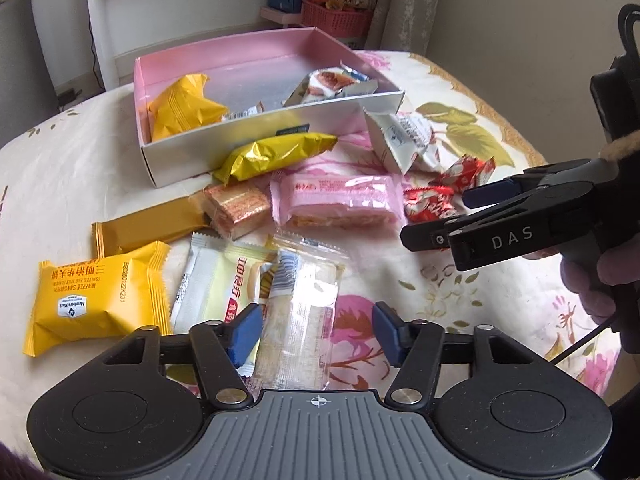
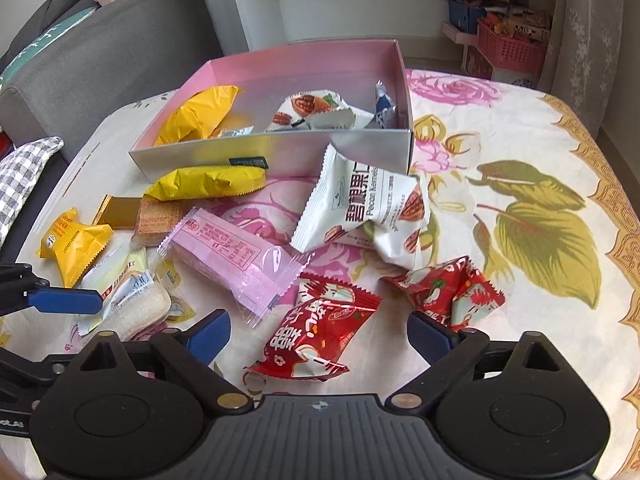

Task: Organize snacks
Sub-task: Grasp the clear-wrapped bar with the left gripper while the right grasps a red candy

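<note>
Far left on the counter [image 2: 520, 128], under its flowered cloth, sits a plump yellow packet [image 1: 96, 300], with a flat gold wrapper [image 1: 148, 226] just behind it. Next along, the left gripper [image 1: 316, 330] points down over a clear-wrapped cake [image 1: 298, 320]. Its blue pads stand either side of the wrapper; the left pad is right at the edge, the right pad apart from it, so the jaws are partly parted and not yet clamped on the cake. A pale yellow-and-white packet [image 1: 216, 284] lies tucked under the cake's left side.

Moving to the middle, an orange-printed biscuit pack [image 1: 236, 210] touches a pink wafer pack [image 1: 336, 200]. Behind them a shiny yellow bar [image 1: 276, 154] leans against the front wall of the box [image 1: 192, 160]. That box is pink inside and already holds a yellow packet [image 1: 180, 110] on its left and white nut packets [image 1: 324, 84] on its right.

Further right, a big white nut bag [image 2: 360, 208] rests against the box's front corner. Then the right gripper [image 2: 320, 336], jaws spread wide and gripping nothing, hangs over a red packet [image 2: 320, 336] lying between its pads without touching them. A second red packet [image 2: 452, 292] lies just beside it, to the right.
</note>
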`<state>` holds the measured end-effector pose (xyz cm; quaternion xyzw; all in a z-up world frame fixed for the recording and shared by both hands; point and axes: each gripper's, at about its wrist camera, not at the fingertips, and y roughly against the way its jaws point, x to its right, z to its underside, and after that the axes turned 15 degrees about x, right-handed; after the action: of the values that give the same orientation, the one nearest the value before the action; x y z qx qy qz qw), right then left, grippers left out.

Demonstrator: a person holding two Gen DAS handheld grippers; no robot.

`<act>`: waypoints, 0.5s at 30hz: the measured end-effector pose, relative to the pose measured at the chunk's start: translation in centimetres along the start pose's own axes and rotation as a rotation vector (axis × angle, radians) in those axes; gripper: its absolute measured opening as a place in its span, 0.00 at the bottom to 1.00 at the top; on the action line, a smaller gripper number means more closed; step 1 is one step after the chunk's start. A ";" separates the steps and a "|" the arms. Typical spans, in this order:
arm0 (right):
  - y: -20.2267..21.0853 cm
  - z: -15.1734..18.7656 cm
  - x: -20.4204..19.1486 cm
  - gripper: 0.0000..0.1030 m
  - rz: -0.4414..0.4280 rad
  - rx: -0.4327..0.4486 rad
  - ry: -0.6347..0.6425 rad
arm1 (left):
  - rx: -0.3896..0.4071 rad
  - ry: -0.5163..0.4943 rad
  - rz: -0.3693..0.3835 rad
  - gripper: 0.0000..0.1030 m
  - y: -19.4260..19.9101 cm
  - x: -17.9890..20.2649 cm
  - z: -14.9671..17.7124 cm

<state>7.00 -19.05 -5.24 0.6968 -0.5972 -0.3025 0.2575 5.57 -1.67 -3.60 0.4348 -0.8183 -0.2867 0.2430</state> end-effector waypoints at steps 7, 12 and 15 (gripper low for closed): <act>-0.4 0.2 -0.4 0.78 0.005 -0.012 0.025 | -0.008 -0.022 -0.007 0.42 -0.3 0.1 0.2; -0.4 0.2 -0.6 0.70 0.013 -0.007 0.046 | -0.022 -0.040 -0.001 0.39 -0.7 0.6 0.2; -0.4 0.1 -0.6 0.64 0.013 -0.003 0.055 | -0.040 -0.062 -0.011 0.39 -1.2 1.0 0.3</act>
<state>7.13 -18.35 -5.54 0.7007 -0.5939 -0.2825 0.2766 5.54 -2.96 -4.49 0.4252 -0.8171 -0.3177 0.2248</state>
